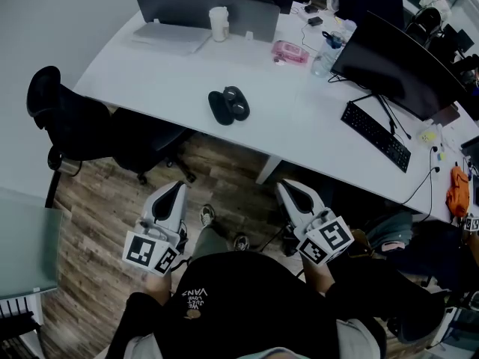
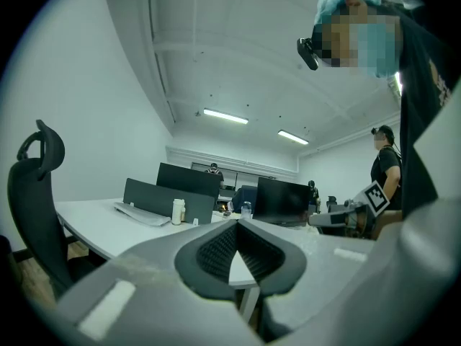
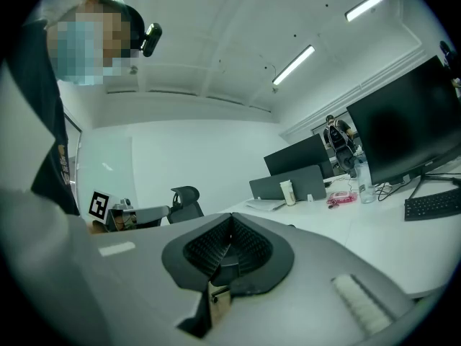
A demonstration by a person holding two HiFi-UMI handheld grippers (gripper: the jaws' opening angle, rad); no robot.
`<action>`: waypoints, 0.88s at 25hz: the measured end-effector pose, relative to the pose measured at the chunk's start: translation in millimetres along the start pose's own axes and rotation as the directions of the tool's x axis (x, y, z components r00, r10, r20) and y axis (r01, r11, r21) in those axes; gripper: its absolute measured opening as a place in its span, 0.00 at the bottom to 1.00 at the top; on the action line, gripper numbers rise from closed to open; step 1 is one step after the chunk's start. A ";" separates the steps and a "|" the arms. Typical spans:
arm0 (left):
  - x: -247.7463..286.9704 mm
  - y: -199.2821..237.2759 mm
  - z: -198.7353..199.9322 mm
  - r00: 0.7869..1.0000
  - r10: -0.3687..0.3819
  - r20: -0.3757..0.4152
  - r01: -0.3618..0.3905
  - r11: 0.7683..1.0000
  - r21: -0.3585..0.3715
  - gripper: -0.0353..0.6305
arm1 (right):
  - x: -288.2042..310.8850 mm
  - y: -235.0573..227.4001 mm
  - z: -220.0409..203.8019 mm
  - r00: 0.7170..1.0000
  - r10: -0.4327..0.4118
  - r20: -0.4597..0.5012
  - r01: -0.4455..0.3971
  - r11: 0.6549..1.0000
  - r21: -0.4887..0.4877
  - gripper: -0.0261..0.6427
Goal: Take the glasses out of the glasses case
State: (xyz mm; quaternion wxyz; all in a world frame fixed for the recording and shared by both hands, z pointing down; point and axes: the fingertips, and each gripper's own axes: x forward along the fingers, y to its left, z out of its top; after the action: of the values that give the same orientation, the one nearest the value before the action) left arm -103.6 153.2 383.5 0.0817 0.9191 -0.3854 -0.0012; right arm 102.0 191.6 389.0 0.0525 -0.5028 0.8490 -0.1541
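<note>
Both hand-held grippers are held low, close to the person's body over the wood floor (image 1: 105, 223), short of the white surface (image 1: 165, 81). Left hand-held gripper (image 1: 177, 188) is clenched, tips meeting, nothing between the pads – its own view shows the same (image 2: 236, 222). Right hand-held gripper (image 1: 287, 188) is also clenched and empty, jaws closed tip to tip (image 3: 230, 219). The glasses case (image 1: 228, 105) is black and lies open on the surface, well ahead of both hand-held grippers and roughly between their lines, touched by neither; can't tell whether the glasses are inside. A black office chair (image 1: 67, 118) is ahead and left of the left hand-held gripper. A keyboard (image 1: 376, 135) and dark monitor (image 1: 397, 66) are ahead and right of the right one. A white cup (image 1: 218, 23) stands far beyond the case – near the surface's back edge.
</note>
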 end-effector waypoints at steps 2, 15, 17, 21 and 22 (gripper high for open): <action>5.1 6.9 0.4 1.000 -0.004 0.000 0.004 1.000 -0.002 0.05 | 7.0 -3.0 1.9 1.000 -0.008 0.005 0.008 1.000 0.000 0.04; 47.2 80.1 9.6 0.998 -0.063 -0.003 0.063 0.997 -0.034 0.05 | 80.9 -14.9 10.1 0.996 -0.086 0.015 0.086 0.996 -0.006 0.04; 54.0 93.4 11.6 0.997 -0.081 -0.004 0.081 0.996 -0.036 0.05 | 94.8 -15.7 12.4 0.994 -0.104 0.021 0.104 0.994 -0.011 0.04; 67.1 121.1 16.3 0.993 -0.120 -0.009 0.120 0.992 -0.033 0.05 | 120.3 -16.9 15.9 0.989 -0.145 0.040 0.146 0.989 -0.014 0.04; 70.3 127.5 17.6 0.991 -0.131 -0.010 0.131 0.991 -0.032 0.05 | 125.8 -17.3 16.0 0.987 -0.157 0.045 0.157 0.987 -0.012 0.04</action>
State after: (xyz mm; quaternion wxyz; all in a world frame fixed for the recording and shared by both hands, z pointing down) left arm -145.6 12.8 389.7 0.0981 0.9411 -0.3236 -0.0073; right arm 58.8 71.0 387.5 0.0550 -0.5717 0.8065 -0.1400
